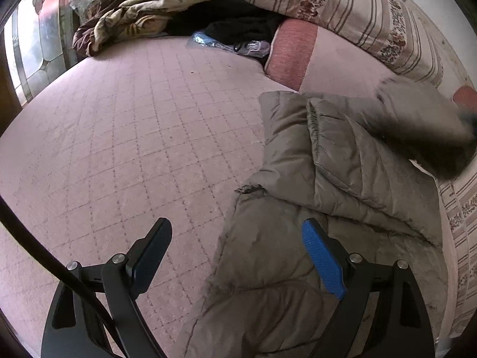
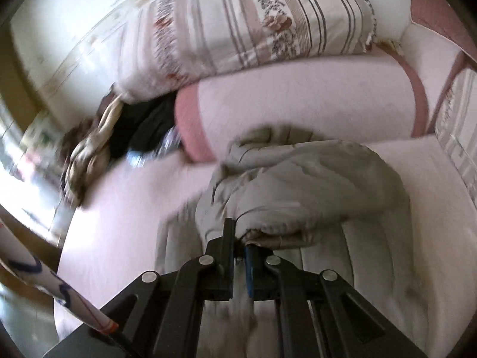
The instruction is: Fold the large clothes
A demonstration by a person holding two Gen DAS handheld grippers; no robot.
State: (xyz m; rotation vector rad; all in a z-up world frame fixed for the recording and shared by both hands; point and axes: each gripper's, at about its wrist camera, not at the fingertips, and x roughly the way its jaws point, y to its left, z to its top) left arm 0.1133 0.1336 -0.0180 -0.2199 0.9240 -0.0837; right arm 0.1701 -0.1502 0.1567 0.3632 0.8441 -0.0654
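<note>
A grey-brown quilted puffer jacket [image 1: 298, 208] lies on the pink quilted bed, at the right of the left wrist view. My left gripper [image 1: 235, 238] is open and empty, hovering over the jacket's near left edge, its blue pad [image 1: 323, 259] above the fabric. A blurred, lifted sleeve [image 1: 423, 122] shows at the far right. In the right wrist view my right gripper [image 2: 240, 238] is shut on the bunched sleeve end [image 2: 286, 208] and holds it over the jacket body [image 2: 342, 268]. The view is motion-blurred.
A pink bolster pillow [image 1: 290, 53] and a striped floral duvet [image 1: 342, 3] lie at the bed's far side. A brown patterned blanket [image 1: 134, 15], black clothes [image 1: 235, 15] and a plastic bag [image 1: 226, 43] sit at the back. A window is at left.
</note>
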